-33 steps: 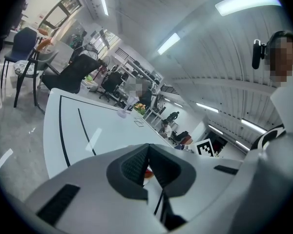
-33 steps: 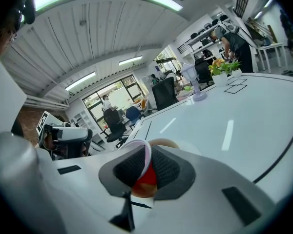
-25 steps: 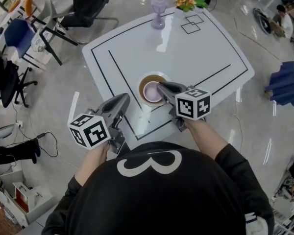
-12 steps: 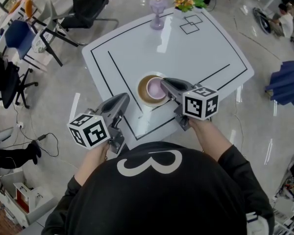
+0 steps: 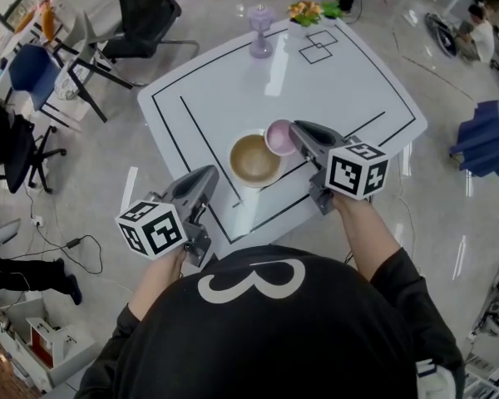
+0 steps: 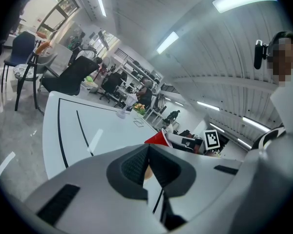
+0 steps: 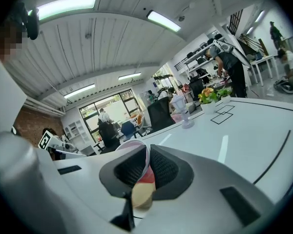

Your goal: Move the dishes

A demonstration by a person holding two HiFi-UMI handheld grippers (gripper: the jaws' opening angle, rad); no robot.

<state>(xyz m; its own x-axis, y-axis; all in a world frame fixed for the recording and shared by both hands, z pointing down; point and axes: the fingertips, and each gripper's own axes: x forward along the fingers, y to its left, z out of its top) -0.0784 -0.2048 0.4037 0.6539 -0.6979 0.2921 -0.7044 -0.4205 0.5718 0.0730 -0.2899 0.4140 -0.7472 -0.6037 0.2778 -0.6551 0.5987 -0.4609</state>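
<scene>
- White table (image 5: pixel 341 73) with black lines, office chairs (image 5: pixel 145 11) beyond
- Left gripper (image 5: pixel 208 175) hangs over the near edge, jaws together on nothing, tilted slightly down
- Plate (image 5: pixel 254 160) lies on the table ahead and right of it
- Bowl (image 5: pixel 278 137) is pinched by its rim in the right gripper (image 5: pixel 296 133), jaws nearly closed on it, arm reaching forward
- Likely step: carrying the bowl off the plate; next needs a level carry and a soft set-down
</scene>
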